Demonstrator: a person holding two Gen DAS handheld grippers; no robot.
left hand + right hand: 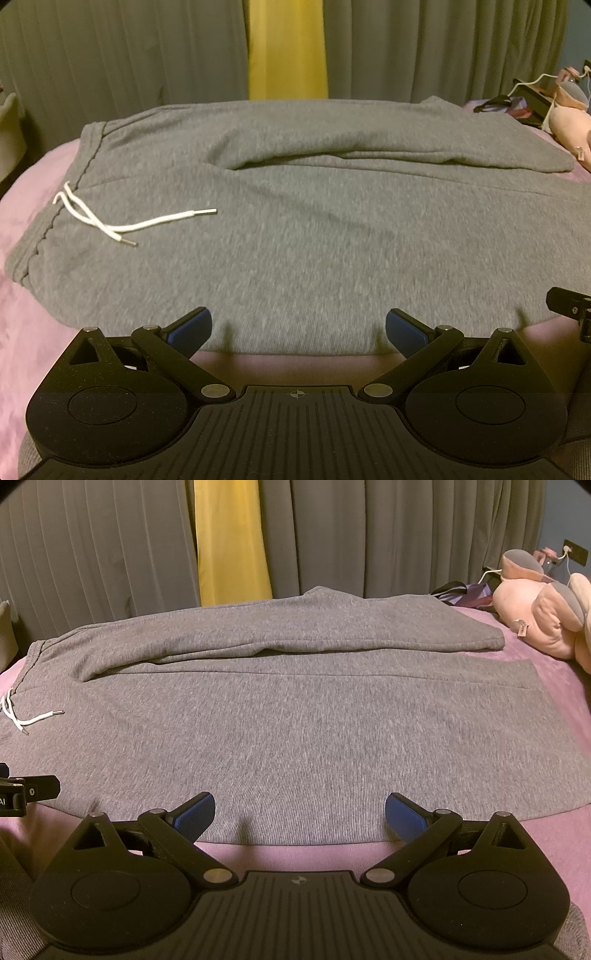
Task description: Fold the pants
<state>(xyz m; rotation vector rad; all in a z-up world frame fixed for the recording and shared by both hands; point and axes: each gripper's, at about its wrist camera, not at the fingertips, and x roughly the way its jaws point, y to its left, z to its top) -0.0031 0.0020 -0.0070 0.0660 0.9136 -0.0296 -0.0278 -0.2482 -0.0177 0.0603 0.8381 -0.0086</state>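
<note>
Grey pants (295,229) are lying spread across a pink bed cover (29,332), reaching nearly from its left edge to its right edge. The waistband (55,206) is sitting toward the left edge, with a white drawstring (122,227) trailing loose over the fabric. Both legs are running toward the right edge; the far leg (295,635) is lying partly over the near one along a long fold.

The left gripper (298,334) is hovering at the near edge of the cover, fingers spread wide and holding nothing, with the near hem of the pants lying just ahead of its blue pads (190,330). The right gripper (300,816) is standing likewise at the near edge, fingers spread wide apart and empty, its blue pads (406,818) just over the hem.

A pink plush toy (543,627) is resting near the far right corner. Grey curtains (92,554) with a yellow strip (231,542) are hanging beyond the far edge.
</note>
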